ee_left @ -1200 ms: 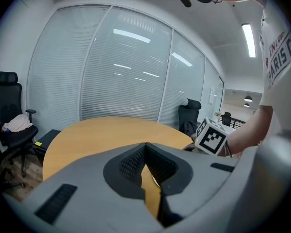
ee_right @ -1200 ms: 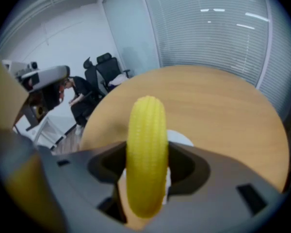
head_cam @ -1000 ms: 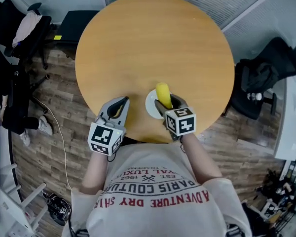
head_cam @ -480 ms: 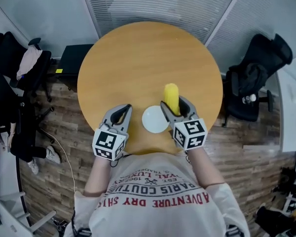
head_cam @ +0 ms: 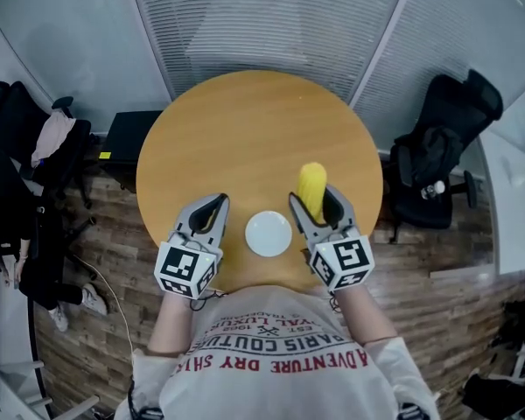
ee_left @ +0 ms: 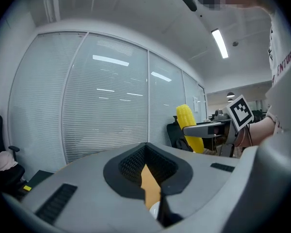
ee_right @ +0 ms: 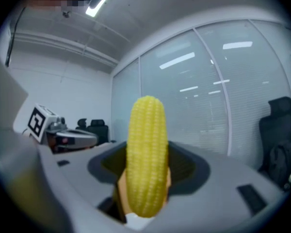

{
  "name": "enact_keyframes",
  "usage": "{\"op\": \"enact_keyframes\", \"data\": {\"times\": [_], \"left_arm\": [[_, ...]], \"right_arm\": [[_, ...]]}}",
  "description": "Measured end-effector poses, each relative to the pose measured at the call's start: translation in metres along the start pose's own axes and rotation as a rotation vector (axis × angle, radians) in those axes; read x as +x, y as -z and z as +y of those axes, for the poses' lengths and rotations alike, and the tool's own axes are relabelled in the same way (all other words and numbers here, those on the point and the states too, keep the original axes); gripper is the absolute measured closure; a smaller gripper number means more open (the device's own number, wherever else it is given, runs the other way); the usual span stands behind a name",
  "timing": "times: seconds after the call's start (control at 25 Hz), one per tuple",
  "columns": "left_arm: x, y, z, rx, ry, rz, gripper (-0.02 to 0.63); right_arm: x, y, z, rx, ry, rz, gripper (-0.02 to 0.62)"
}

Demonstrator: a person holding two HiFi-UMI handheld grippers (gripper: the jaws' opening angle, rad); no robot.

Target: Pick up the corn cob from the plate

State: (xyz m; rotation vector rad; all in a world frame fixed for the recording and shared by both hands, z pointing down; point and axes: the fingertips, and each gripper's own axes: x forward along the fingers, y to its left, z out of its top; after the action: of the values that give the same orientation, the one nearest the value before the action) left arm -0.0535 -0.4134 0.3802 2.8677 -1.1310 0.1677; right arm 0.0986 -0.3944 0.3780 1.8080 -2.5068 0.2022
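A yellow corn cob (head_cam: 311,182) stands upright between the jaws of my right gripper (head_cam: 316,197), which is shut on it above the round wooden table (head_cam: 245,129). It fills the middle of the right gripper view as corn cob (ee_right: 146,159). The small white plate (head_cam: 269,234) lies bare near the table's front edge, left of the cob and between both grippers. My left gripper (head_cam: 208,211) hovers left of the plate, shut with nothing in it. The left gripper view shows the corn cob (ee_left: 189,126) off to its right.
A black office chair (head_cam: 437,160) stands right of the table. More dark chairs with clothes (head_cam: 35,147) and a black case (head_cam: 127,129) sit on the floor at left. A glass wall with blinds (head_cam: 262,24) is behind the table.
My right gripper has lifted the corn cob off the plate and carried it to the right, so the plate is bare. The left gripper has kept its place beside the plate.
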Motion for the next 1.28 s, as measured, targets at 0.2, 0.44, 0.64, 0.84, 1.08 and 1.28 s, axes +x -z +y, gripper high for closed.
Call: {"op": "enact_keyframes", "data": {"times": [0.2, 0.44, 0.64, 0.84, 1.08, 1.28], "left_arm": [[0.002, 0.000, 0.000, 0.030, -0.024, 0.005, 0.574], [0.000, -0.001, 0.000, 0.059, -0.034, 0.011, 0.574], [-0.004, 0.000, 0.001, 0.048, -0.040, 0.012, 0.574], [-0.010, -0.002, 0.003, 0.061, -0.056, 0.004, 0.574], [-0.012, 0.002, 0.005, 0.046, -0.065, 0.008, 0.574], [-0.015, -0.001, 0.006, 0.051, -0.074, 0.000, 0.574]], "right_arm": [[-0.004, -0.005, -0.001, 0.015, -0.006, -0.033, 0.331], [-0.002, -0.001, 0.006, 0.016, -0.024, -0.022, 0.331], [-0.004, -0.001, 0.014, -0.012, -0.025, -0.018, 0.331], [-0.002, -0.002, 0.024, -0.023, -0.050, -0.017, 0.331], [0.000, 0.003, 0.023, -0.015, -0.049, -0.014, 0.331], [-0.002, 0.007, 0.021, -0.019, -0.033, 0.001, 0.331]]}}
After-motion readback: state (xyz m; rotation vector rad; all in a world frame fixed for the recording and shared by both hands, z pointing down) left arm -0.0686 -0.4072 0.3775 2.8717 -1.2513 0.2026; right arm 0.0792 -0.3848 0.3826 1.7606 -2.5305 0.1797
